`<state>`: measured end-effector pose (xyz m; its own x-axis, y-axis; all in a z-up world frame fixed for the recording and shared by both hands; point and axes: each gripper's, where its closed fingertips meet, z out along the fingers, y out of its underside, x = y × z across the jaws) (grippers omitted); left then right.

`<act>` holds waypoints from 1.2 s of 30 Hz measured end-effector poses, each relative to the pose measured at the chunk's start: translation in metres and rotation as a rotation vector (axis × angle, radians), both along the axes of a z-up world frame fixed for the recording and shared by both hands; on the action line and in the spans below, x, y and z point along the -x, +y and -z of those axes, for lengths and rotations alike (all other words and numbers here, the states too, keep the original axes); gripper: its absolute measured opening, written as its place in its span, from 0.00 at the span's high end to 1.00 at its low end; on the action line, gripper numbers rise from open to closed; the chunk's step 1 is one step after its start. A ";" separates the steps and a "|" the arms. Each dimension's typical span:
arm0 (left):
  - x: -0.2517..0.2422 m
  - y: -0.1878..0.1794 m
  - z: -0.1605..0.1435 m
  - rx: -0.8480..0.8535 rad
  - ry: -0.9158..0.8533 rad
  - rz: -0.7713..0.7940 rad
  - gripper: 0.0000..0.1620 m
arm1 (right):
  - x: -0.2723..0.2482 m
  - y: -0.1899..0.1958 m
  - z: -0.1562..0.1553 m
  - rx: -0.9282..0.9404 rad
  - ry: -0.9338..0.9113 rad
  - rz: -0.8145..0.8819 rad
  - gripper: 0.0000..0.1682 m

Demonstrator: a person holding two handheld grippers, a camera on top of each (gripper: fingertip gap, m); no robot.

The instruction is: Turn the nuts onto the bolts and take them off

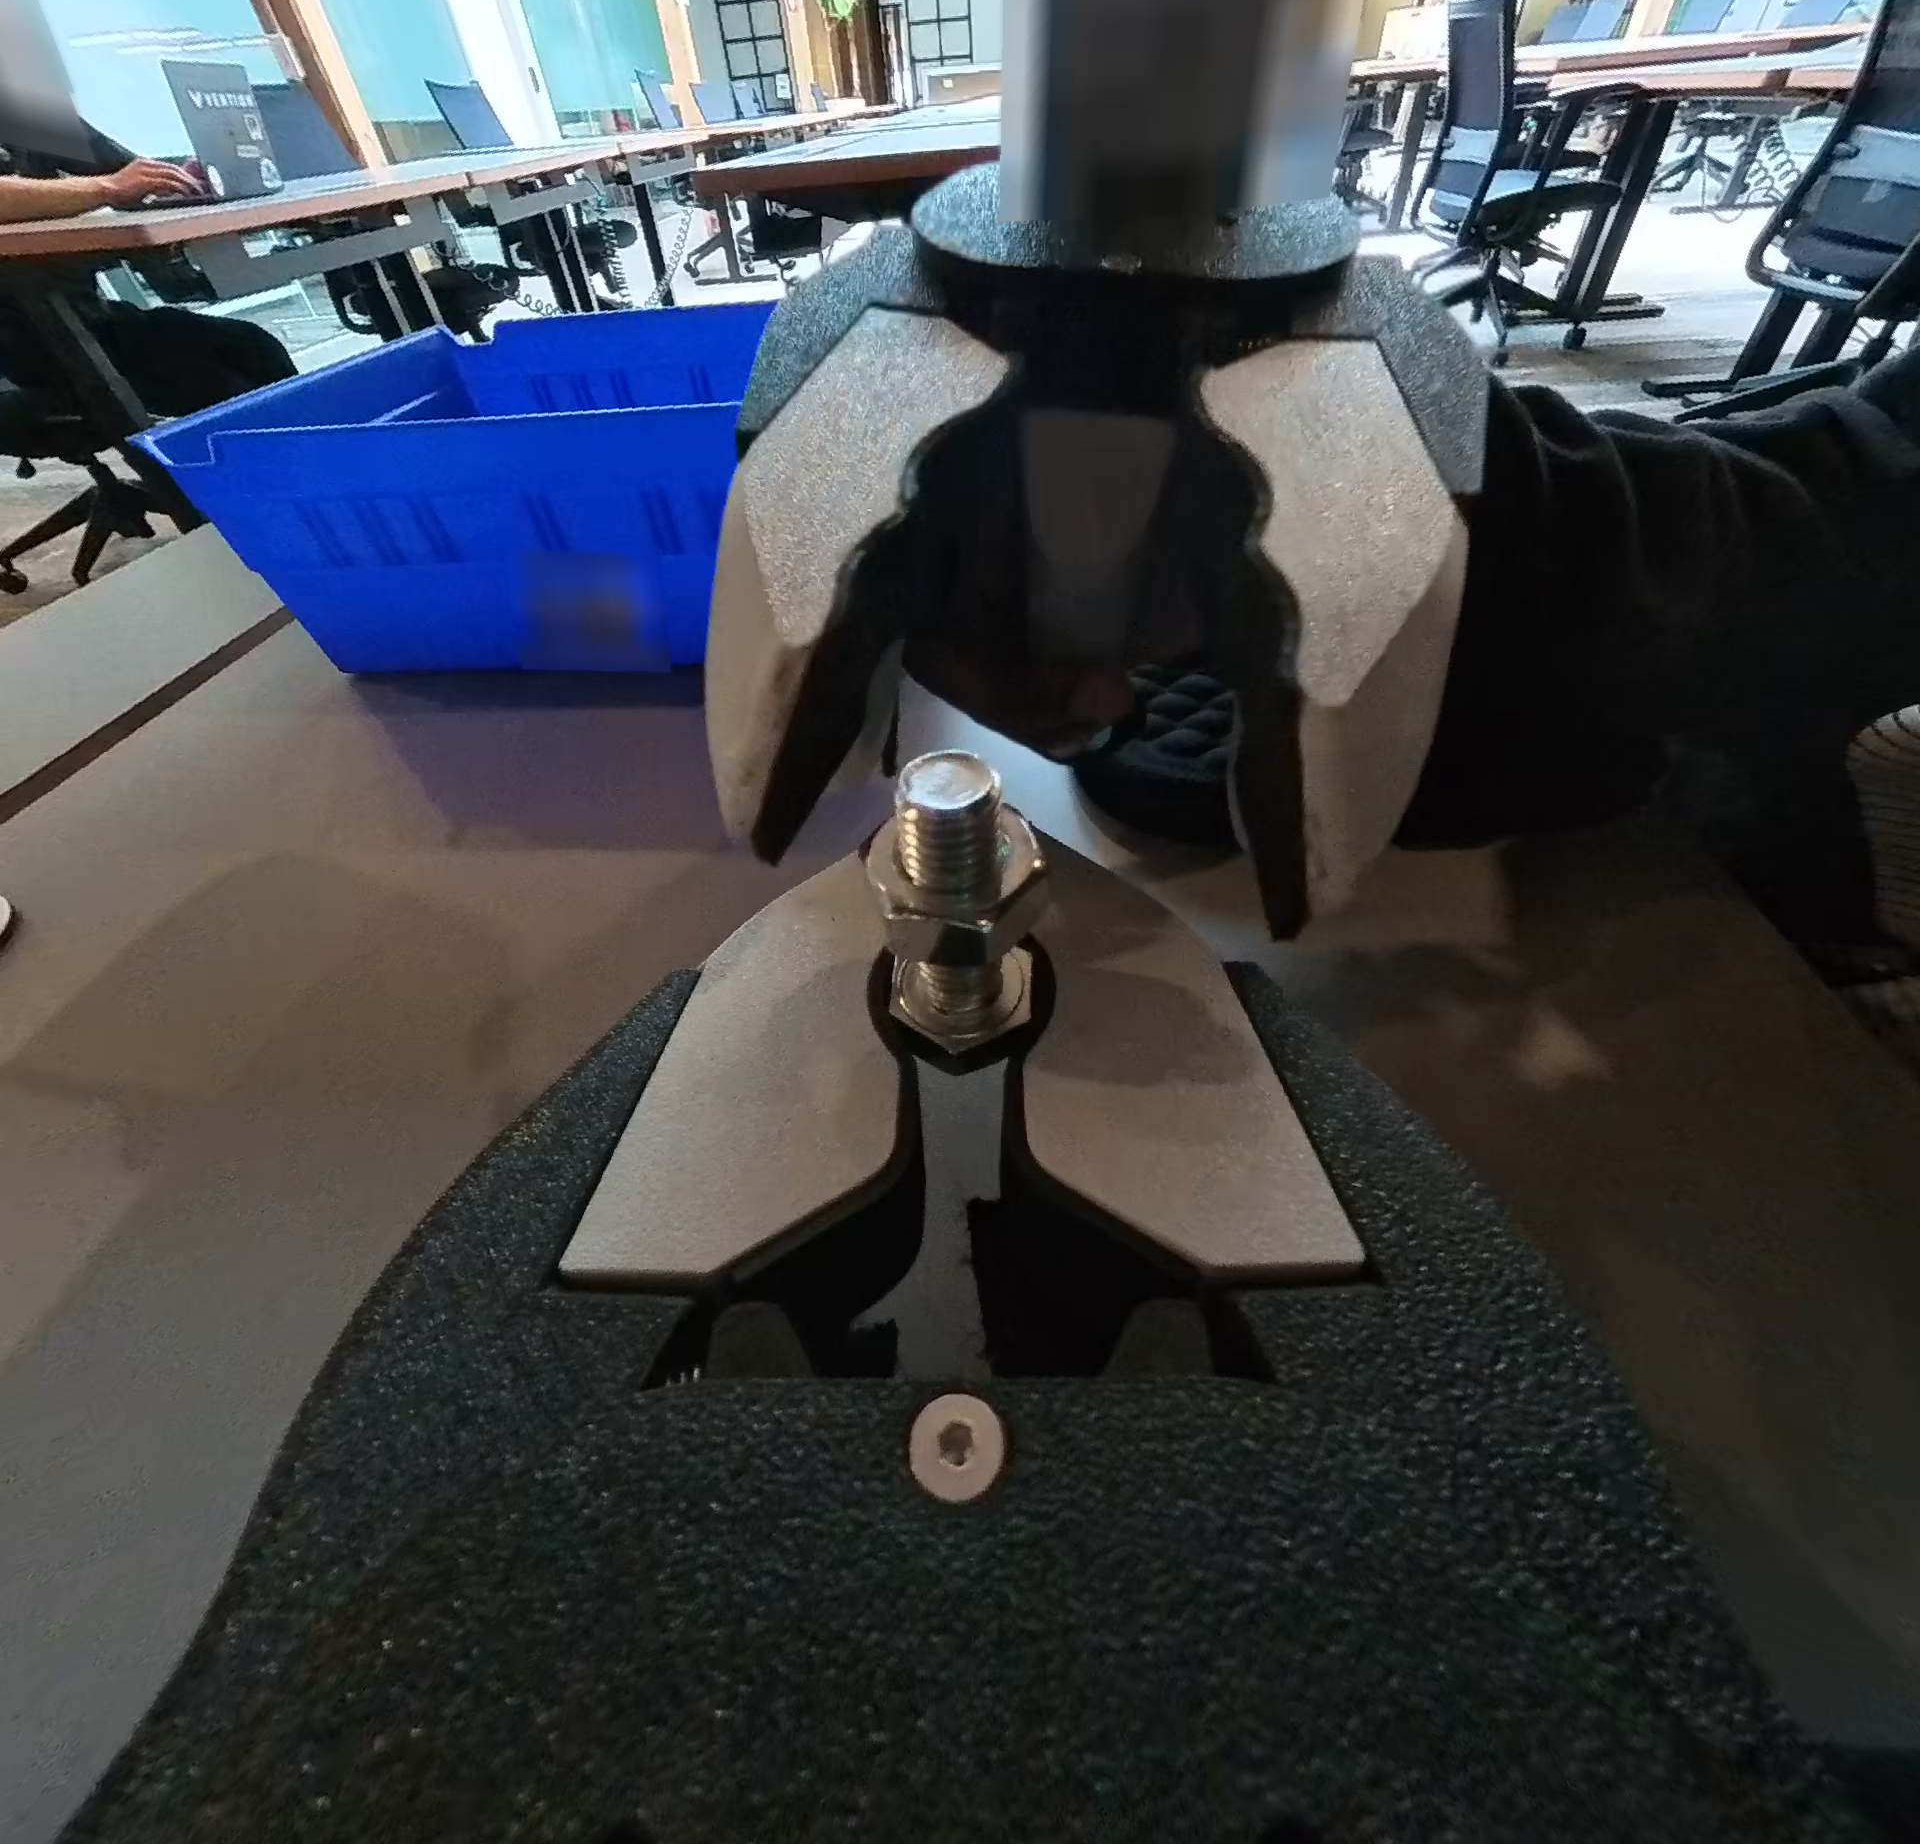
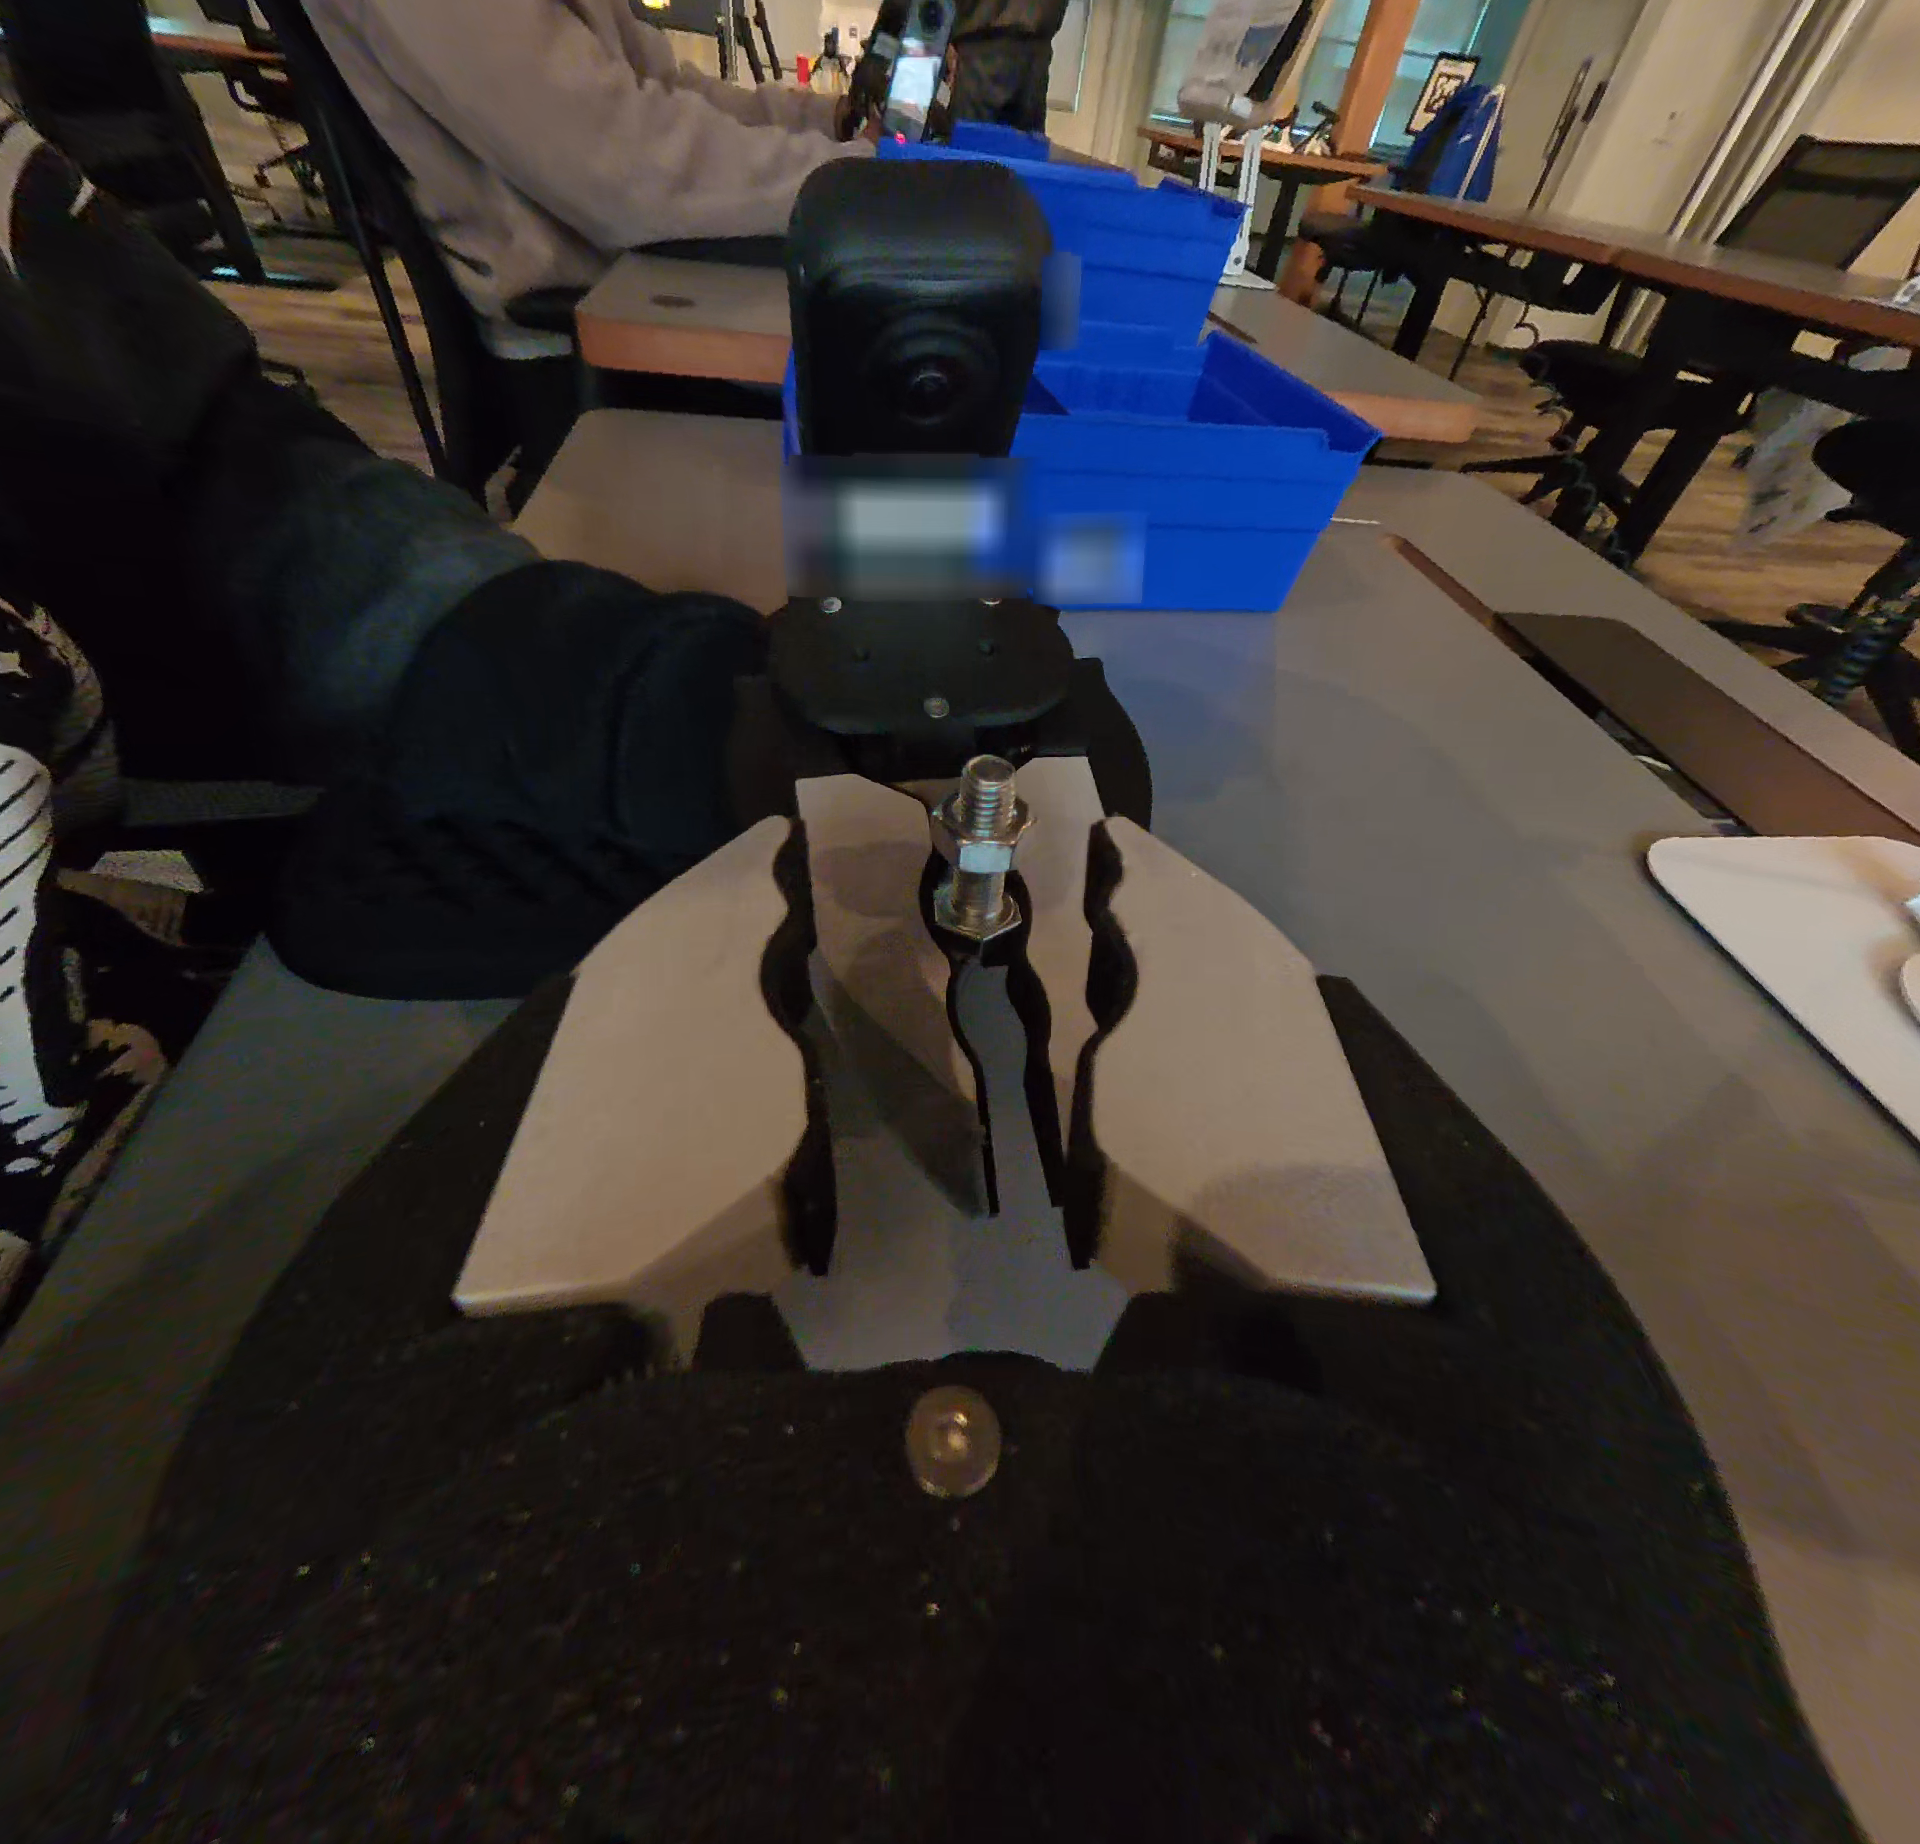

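Note:
A steel bolt [image 1: 951, 807] stands upright, its hex head clamped between the fingers of my left gripper [image 1: 961, 963]. A steel nut [image 1: 961, 901] sits partway down the thread, with bare thread above and below it. My right gripper [image 1: 1023, 880] faces the left one. It is open, its two fingertips wide apart on either side of the bolt and touching nothing. In the right wrist view the bolt [image 2: 987, 781] and nut [image 2: 982, 838] stand just beyond my open right gripper [image 2: 940, 838], held by the left gripper [image 2: 1013, 1150].
A blue plastic bin [image 1: 447, 516] stands on the grey table [image 1: 312, 911] behind the bolt; it also shows in the right wrist view [image 2: 1195, 506]. A white pad [image 2: 1787, 942] lies at the table's right edge. People sit at desks behind. Left tips to right tips: about 6 cm.

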<state>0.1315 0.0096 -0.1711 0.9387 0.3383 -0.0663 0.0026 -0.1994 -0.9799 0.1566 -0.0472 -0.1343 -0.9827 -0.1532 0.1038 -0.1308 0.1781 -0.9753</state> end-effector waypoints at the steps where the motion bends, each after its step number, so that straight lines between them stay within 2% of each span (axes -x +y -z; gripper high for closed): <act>1: 0.000 0.000 0.000 -0.001 0.000 0.000 0.95 | 0.000 -0.001 0.000 0.001 0.002 -0.002 0.70; 3: 0.000 0.000 0.000 -0.002 -0.001 0.000 0.95 | -0.002 0.000 -0.002 0.009 0.003 -0.009 0.74; 5: 0.000 0.000 0.000 -0.001 0.001 0.000 0.95 | -0.002 0.002 -0.003 0.012 0.006 -0.011 0.81; 6: 0.000 0.000 0.000 0.001 0.003 0.001 0.95 | 0.002 0.005 -0.003 0.008 0.010 0.007 0.87; 7: 0.000 0.000 0.000 0.001 0.003 0.001 0.95 | 0.004 0.008 -0.004 0.013 0.009 0.012 0.97; 8: 0.000 0.000 0.000 -0.002 -0.001 -0.002 0.95 | -0.001 0.011 -0.008 0.036 -0.009 -0.025 1.00; 10: 0.000 -0.001 -0.001 -0.005 -0.002 -0.002 0.95 | -0.004 0.014 -0.017 0.089 -0.057 -0.051 1.00; 12: 0.000 0.000 0.000 0.001 -0.001 -0.001 0.94 | 0.000 0.013 -0.015 0.080 -0.031 -0.023 1.00; 15: 0.000 0.000 0.000 -0.002 -0.001 0.000 0.95 | 0.005 0.006 -0.007 0.043 0.003 0.022 0.81; 18: 0.000 0.000 0.000 0.002 0.000 0.002 0.95 | 0.002 0.000 0.000 0.001 -0.001 0.016 0.70; 20: 0.000 -0.001 0.000 -0.003 -0.002 0.000 0.95 | 0.001 0.001 0.002 -0.013 0.012 0.006 0.75; 22: -0.001 0.000 0.000 0.001 0.002 0.005 0.95 | 0.003 0.004 0.001 -0.016 0.014 0.018 0.87; 23: -0.001 0.000 0.000 0.006 0.005 0.004 0.91 | 0.006 0.008 0.000 -0.015 0.015 0.030 0.96; 24: -0.001 0.000 0.000 0.004 0.001 0.002 0.95 | 0.002 0.012 -0.002 0.000 -0.001 -0.004 1.00; 27: 0.000 -0.001 0.000 -0.003 -0.003 0.001 0.95 | -0.002 0.013 -0.014 0.071 -0.047 -0.037 0.97; 34: -0.001 0.000 0.000 0.003 0.000 0.003 0.95 | 0.002 0.001 -0.001 0.008 0.003 0.009 0.73; 36: -0.001 -0.001 0.000 0.000 -0.002 0.002 0.95 | 0.002 0.000 0.000 -0.003 0.012 0.010 0.73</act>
